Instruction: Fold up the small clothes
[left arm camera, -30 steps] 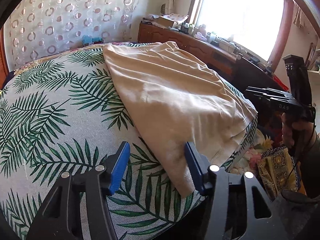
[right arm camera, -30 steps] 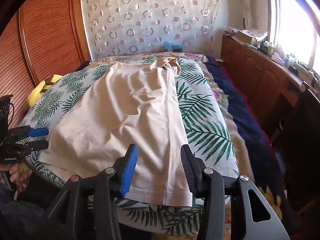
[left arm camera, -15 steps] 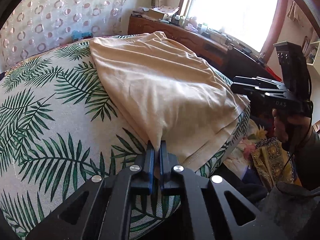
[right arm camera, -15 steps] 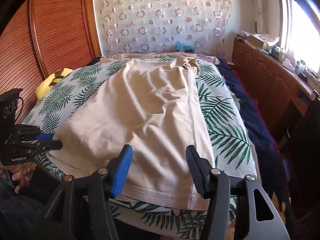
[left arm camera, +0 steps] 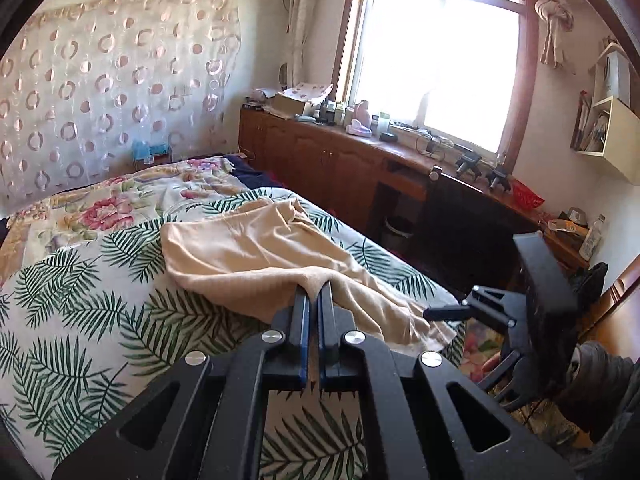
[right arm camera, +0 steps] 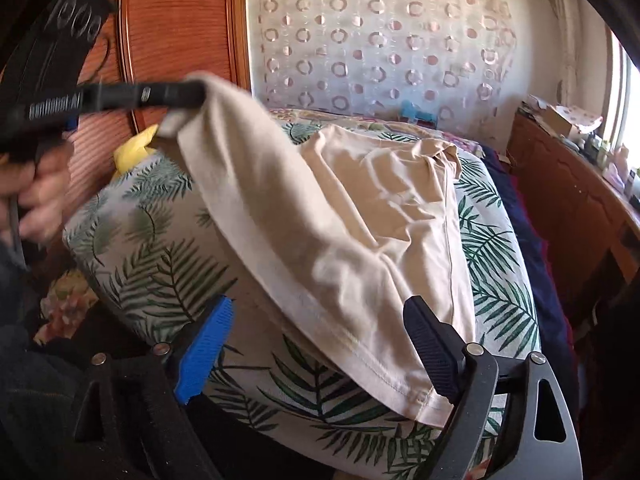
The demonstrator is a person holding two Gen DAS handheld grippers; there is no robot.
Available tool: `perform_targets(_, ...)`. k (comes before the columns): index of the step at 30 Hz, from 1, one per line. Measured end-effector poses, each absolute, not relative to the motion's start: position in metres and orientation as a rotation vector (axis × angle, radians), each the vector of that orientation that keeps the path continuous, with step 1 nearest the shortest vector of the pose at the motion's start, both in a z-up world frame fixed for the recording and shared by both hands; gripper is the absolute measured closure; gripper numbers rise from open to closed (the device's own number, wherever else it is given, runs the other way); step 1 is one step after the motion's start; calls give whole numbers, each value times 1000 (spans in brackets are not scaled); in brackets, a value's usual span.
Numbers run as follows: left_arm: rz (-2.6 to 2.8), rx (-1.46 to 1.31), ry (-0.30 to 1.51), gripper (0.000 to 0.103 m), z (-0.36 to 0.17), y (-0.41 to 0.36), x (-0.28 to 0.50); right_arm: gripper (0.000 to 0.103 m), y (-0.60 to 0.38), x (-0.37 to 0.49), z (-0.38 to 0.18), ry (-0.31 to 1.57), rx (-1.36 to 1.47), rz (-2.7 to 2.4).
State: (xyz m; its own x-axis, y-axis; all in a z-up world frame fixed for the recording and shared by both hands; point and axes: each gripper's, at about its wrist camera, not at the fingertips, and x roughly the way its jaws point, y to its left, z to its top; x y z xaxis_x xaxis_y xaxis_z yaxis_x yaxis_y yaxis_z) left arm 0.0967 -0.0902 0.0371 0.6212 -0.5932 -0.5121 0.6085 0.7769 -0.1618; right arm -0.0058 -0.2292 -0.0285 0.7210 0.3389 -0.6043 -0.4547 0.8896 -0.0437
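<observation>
A beige garment (left arm camera: 256, 252) lies on the bed with the palm-leaf cover (left arm camera: 80, 320). My left gripper (left arm camera: 314, 292) is shut on the garment's near left hem corner and holds it lifted above the bed; in the right wrist view the left gripper (right arm camera: 176, 94) shows at the upper left with the cloth (right arm camera: 360, 220) hanging from it. My right gripper (right arm camera: 320, 344) is open, its fingers either side of the garment's near right hem corner (right arm camera: 424, 400) at the bed's front edge. The right gripper (left arm camera: 444, 313) shows in the left wrist view, beside the hem.
A wooden sideboard (left arm camera: 340, 160) with clutter runs along the right wall under the window. A floral quilt (left arm camera: 120, 204) lies at the bed's far end. A yellow pillow (right arm camera: 134, 152) sits by the wooden wardrobe (right arm camera: 172, 32) on the left. A patterned curtain (right arm camera: 380, 40) covers the far wall.
My left gripper closed on the hem corner and then lifted it up from the bed, pulling the cloth up. My right gripper stayed open and moved closer to the right hem corner.
</observation>
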Motion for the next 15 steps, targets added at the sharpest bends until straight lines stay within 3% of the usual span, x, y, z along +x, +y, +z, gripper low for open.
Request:
perform_targets(6, -665, -5, 564, 99, 39, -84, 104, 15, -251, 22, -53, 675, -279, 280)
perform_targets(7, -658, -9, 561, 99, 40, -83, 106, 21, -256, 26, -54, 674, -269, 268)
perform_targets(8, -653, -15, 559, 99, 40, -80, 109, 42, -261, 30, -54, 677, -257, 270)
perform_targets(9, -650, -22, 560, 99, 41, -78, 113, 55, -266, 36, -53, 689, -243, 277)
perform_targets(11, -641, -31, 562, 99, 43, -77, 122, 93, -274, 46, -48, 685, -220, 293)
perform_targets(15, -597, -46, 550, 99, 49, -72, 155, 93, -286, 70, -9, 593, -213, 292)
